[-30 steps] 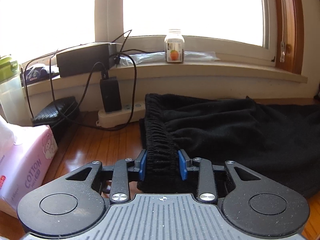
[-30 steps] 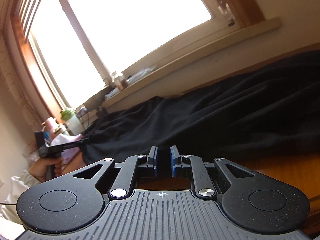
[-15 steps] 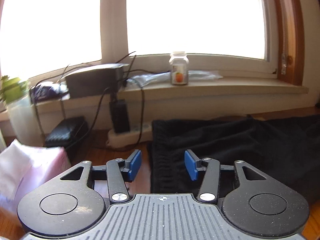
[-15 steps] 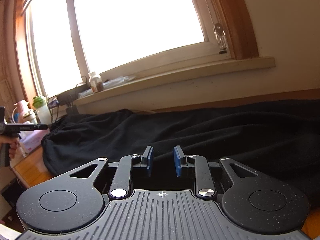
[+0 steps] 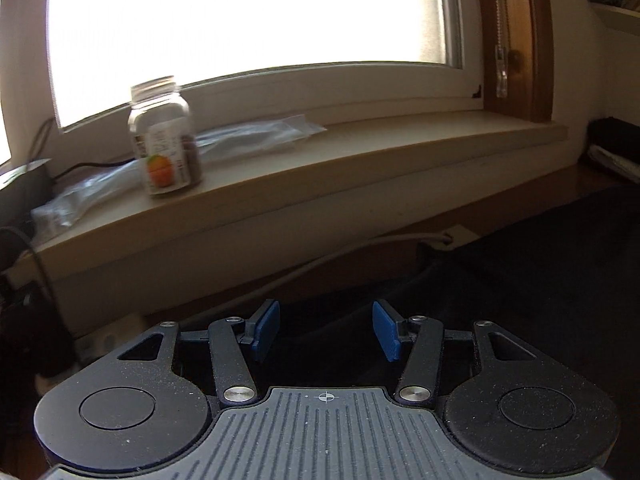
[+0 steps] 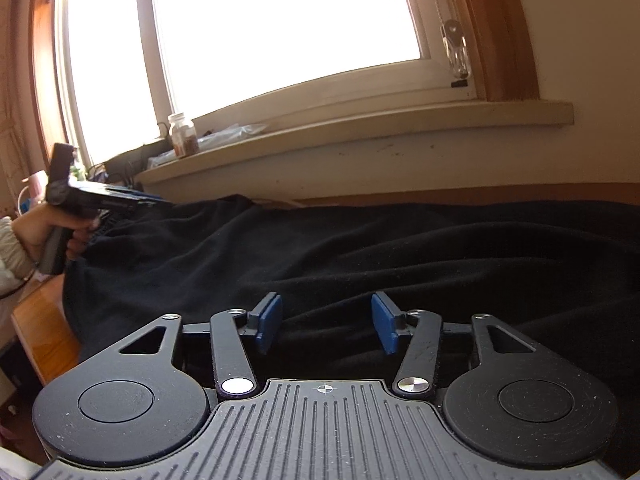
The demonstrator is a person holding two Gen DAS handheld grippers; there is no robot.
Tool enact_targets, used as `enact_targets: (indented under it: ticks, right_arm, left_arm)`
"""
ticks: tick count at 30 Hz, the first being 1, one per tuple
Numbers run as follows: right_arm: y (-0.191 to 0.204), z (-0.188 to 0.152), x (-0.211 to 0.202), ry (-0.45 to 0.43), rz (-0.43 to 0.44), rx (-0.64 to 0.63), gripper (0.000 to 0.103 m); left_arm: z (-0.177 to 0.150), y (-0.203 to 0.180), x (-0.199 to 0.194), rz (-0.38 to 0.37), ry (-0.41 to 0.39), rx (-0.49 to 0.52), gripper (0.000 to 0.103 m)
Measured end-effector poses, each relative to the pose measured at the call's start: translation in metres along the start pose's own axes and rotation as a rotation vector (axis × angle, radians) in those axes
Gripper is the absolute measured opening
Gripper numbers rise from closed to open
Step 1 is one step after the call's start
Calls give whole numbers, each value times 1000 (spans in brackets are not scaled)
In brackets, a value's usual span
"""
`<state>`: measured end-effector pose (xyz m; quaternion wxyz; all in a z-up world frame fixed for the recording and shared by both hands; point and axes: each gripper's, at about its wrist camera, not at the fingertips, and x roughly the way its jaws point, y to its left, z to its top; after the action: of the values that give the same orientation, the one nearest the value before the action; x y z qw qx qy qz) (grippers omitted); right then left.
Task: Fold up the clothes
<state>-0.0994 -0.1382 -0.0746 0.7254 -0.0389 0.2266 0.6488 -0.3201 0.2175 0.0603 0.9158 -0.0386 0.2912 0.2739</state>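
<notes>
The black garment (image 6: 360, 248) is lying spread across the wooden counter (image 6: 44, 328), soft fleecy-looking fabric, rumpled into long low folds that are running sideways just ahead of the right claw (image 6: 326, 322). That claw is sitting released, its jaws having just been opening, blue pads standing apart with only loose cloth lying under the gap, nothing pinched. The cloth is stretching off to both sides of it and reaching back toward the wall below the windowsill (image 6: 360, 132).

The left claw (image 5: 326, 330) is also released; its jaws have just been opening too, and nothing is gripped between the pads. The dark fabric (image 5: 540, 280) is showing up in front of it and off to its right, pretty shadowy there, so detail is hard to make out. A white cable (image 5: 340, 256) is running along the counter ahead of it. Further out, up and left of that claw, a clear jar (image 5: 164, 140) with an orange on the label is standing on the sill beside some plastic bags (image 5: 248, 136).

From the right claw's view, a hand (image 6: 60, 232) is holding the left claw's handle over the garment's far left end.
</notes>
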Motion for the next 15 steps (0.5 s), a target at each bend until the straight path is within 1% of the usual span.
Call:
enact_targets:
  ticks: [4, 6, 9, 11, 12, 13, 14, 15]
  right_arm:
    - [0, 4, 2, -9, 13, 8, 56]
    - [-3, 3, 3, -4, 40, 35, 56]
    - [-5, 3, 3, -6, 60, 50, 57]
    - [-5, 2, 2, -8, 70, 58, 57]
    - [-6, 2, 1, -9, 75, 59, 58]
    - [-5, 2, 1, -10, 80, 57, 60]
    - [-5, 2, 1, -10, 85, 56, 62]
    - [-5, 2, 1, -11, 90, 54, 62]
  left_arm:
    - [11, -17, 33, -59, 34, 47, 54]
    - [12, -22, 47, -77, 72, 67, 52]
    - [9, -27, 56, -92, 85, 100, 45]
    - [7, -28, 58, -105, 88, 104, 37]
    - [6, -29, 56, -109, 80, 112, 30]
    - [6, -30, 55, -112, 71, 117, 6]
    - [7, -30, 52, -112, 59, 112, 2]
    - [9, -30, 49, -109, 45, 108, 2]
